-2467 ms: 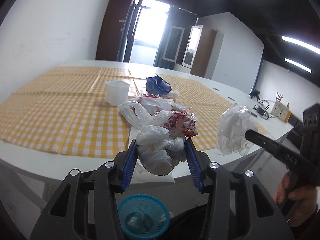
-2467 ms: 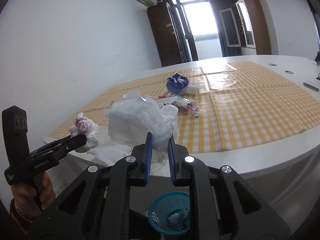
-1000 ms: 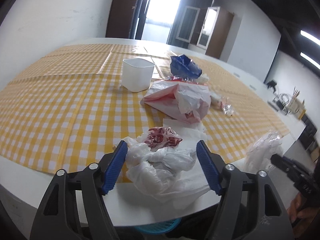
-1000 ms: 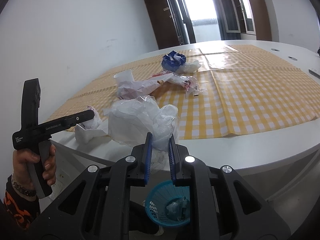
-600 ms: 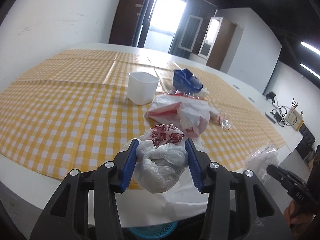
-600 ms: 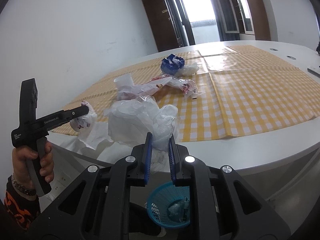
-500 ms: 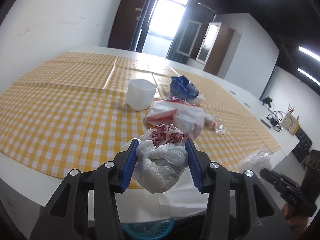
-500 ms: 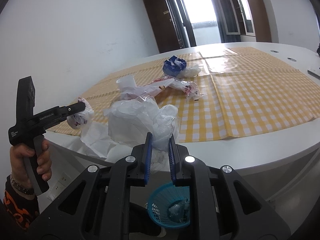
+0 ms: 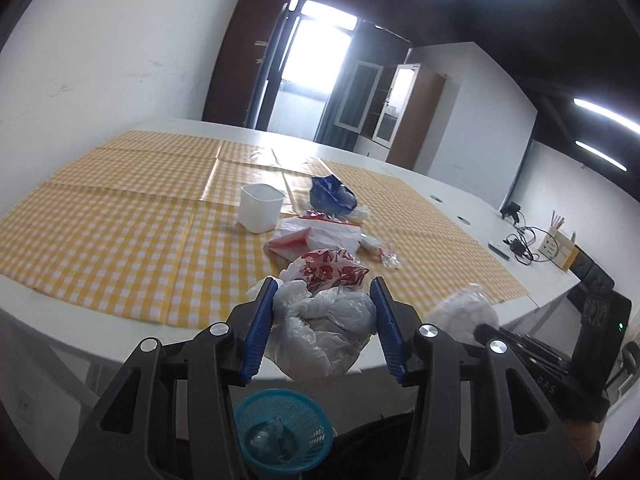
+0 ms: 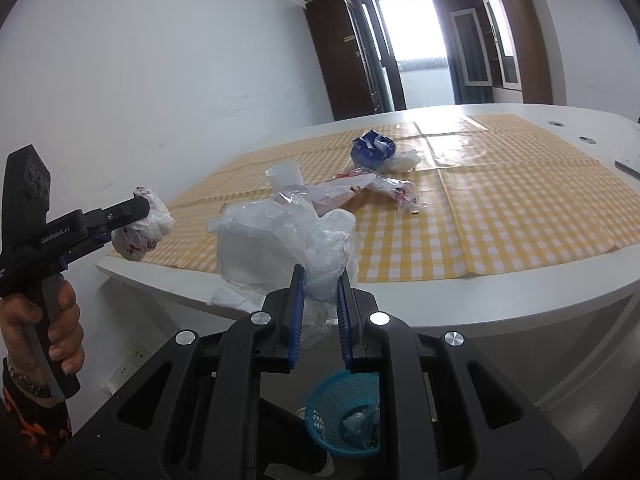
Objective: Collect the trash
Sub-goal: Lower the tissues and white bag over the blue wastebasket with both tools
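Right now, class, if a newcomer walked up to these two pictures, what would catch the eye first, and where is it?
First, the crumpled white bag with red print, clamped between the left gripper pads off the table's near edge. Next, the clear plastic bundle, pinched by the right gripper. Below both, on the floor, stands a blue mesh basket holding some plastic, while a blue wrapper sits far back on the yellow checked cloth.

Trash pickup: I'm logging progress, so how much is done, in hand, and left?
Done: the blue basket on the floor already holds some clear wrapping. In hand: the left hand-held gripper clamps a crumpled white bag; the right hand-held gripper pinches a clear plastic bag. Left on the table: white cup, blue wrapper, red-and-white bags.
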`<state>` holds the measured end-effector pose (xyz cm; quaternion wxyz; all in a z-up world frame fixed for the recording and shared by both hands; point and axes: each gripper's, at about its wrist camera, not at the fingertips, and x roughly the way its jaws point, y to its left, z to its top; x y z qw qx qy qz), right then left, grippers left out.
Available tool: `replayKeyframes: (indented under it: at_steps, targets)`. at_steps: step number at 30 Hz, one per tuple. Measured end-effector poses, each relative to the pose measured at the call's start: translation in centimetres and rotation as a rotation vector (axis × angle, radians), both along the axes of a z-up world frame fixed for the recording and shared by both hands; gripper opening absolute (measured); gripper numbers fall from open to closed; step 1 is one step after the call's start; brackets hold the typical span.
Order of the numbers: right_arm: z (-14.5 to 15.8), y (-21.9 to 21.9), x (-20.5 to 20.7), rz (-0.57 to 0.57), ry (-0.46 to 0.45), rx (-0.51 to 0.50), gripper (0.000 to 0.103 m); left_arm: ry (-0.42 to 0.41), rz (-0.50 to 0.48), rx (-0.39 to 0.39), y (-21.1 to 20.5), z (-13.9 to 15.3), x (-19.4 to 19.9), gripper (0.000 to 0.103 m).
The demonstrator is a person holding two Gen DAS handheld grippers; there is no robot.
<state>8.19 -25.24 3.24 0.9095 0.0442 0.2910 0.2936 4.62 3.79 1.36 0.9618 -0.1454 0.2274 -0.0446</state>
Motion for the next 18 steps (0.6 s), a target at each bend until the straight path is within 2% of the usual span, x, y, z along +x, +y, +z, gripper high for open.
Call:
replayKeyframes:
  at_steps: [10,14,18]
  targets:
    - [-1.0,0.9,-5.2,0.067,0.000,-0.077,0.014,0.004,-0.082,0.016,-2.9,-1.9,-6.6,0.047]
    - [-3.4,0.7,-7.0,0.084,0.043,-0.120,0.014,0.015,-0.111,0.026,-3.5,-3.5,-8.4,0.047]
    - [-6.6,0.4,-7.8,0.084,0.121,-0.162,0.014,0.095,-0.127,0.018,-3.8,-6.9,-8.6,0.047]
